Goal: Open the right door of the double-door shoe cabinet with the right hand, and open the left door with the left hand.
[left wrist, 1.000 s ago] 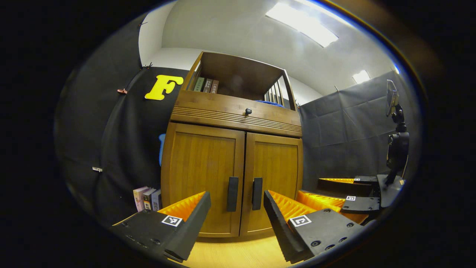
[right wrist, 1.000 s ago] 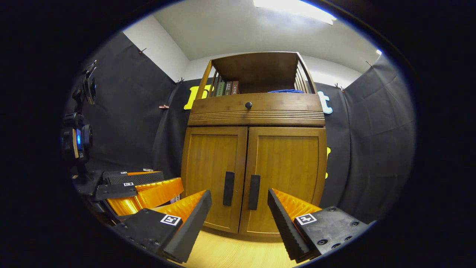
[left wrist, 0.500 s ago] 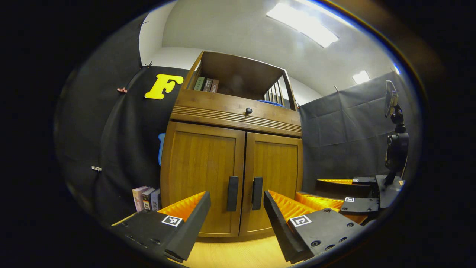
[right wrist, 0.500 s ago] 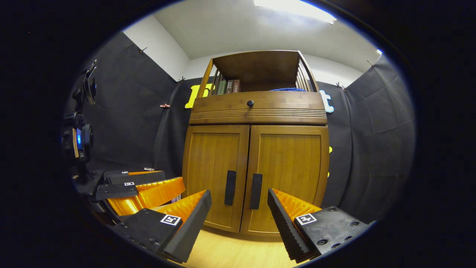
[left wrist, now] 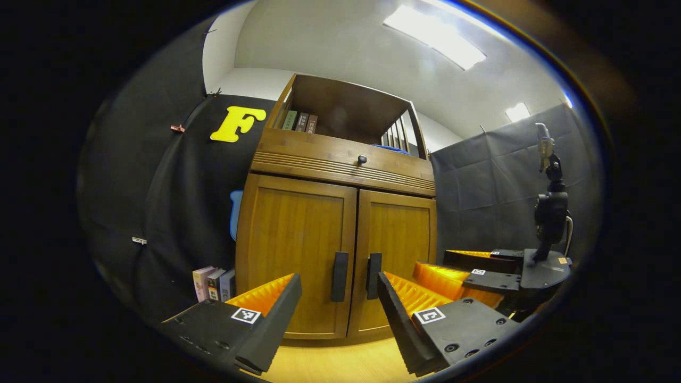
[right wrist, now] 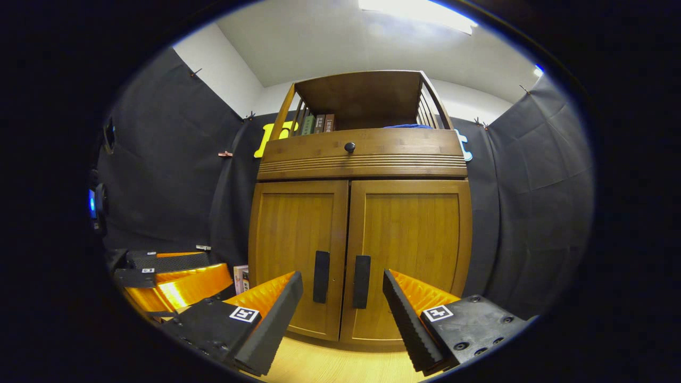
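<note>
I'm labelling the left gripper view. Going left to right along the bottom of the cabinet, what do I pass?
Books on the floor → left door → left door handle → right door handle → right door → right claw.

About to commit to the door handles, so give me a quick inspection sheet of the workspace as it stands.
Surface: light wooden floor in front of the cabinet.
Job's things: shoe cabinet; left door and right door both closed; left handle and right handle untouched.
Clutter: books on the floor left of the cabinet; books and a blue item on the top shelf.
Grippers: left gripper open, short of the doors; right gripper open, short of the doors.
Cables: nothing seen.
Surroundings: black cloth walls, ceiling lights.
</note>
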### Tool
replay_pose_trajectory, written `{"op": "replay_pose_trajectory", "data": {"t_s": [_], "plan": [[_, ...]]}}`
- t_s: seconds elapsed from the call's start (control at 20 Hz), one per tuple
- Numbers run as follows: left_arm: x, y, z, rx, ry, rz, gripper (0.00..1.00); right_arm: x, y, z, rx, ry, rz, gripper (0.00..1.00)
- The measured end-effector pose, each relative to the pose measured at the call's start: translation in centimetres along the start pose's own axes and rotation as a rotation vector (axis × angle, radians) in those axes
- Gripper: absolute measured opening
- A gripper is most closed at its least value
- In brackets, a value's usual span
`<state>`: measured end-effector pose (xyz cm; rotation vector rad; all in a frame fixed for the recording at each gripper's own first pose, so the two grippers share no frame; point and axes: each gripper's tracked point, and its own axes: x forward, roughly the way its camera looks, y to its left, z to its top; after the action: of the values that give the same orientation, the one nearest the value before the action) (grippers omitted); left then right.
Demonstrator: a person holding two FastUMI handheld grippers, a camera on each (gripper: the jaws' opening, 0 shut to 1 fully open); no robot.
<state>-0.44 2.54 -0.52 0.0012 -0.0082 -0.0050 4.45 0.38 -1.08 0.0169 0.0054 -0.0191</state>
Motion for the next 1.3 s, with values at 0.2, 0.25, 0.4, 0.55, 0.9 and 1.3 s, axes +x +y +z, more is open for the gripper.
{"op": "replay_pose_trajectory", "data": {"t_s": [0.2,0.25,0.4,0.55,0.9,1.3], "plan": [[-0.2,0.9,0.0,0.008,-0.011,-0.014,0.89,3.0,0.2,-1.1,0.002,0.003,-0.014,0.96],[-0.2,1.3,0.0,0.002,-0.018,-0.015,0.89,3.9,0.6,-1.5,0.005,0.003,-0.012,0.96],[-0.3,1.5,-0.3,-0.031,-0.020,-0.043,0.89,6.4,0.9,-2.8,-0.009,0.005,-0.017,0.96],[-0.1,2.1,-0.6,-0.020,-0.009,-0.044,0.89,9.0,0.1,-4.4,-0.024,0.013,-0.051,0.95],[1.2,3.7,-3.2,-0.075,0.055,-0.078,0.89,14.1,-3.4,-9.3,-0.034,0.105,-0.159,0.89],[2.4,5.2,-4.2,-0.104,0.063,-0.061,0.89,17.1,-4.9,-12.8,-0.013,0.173,-0.202,0.55]]}}
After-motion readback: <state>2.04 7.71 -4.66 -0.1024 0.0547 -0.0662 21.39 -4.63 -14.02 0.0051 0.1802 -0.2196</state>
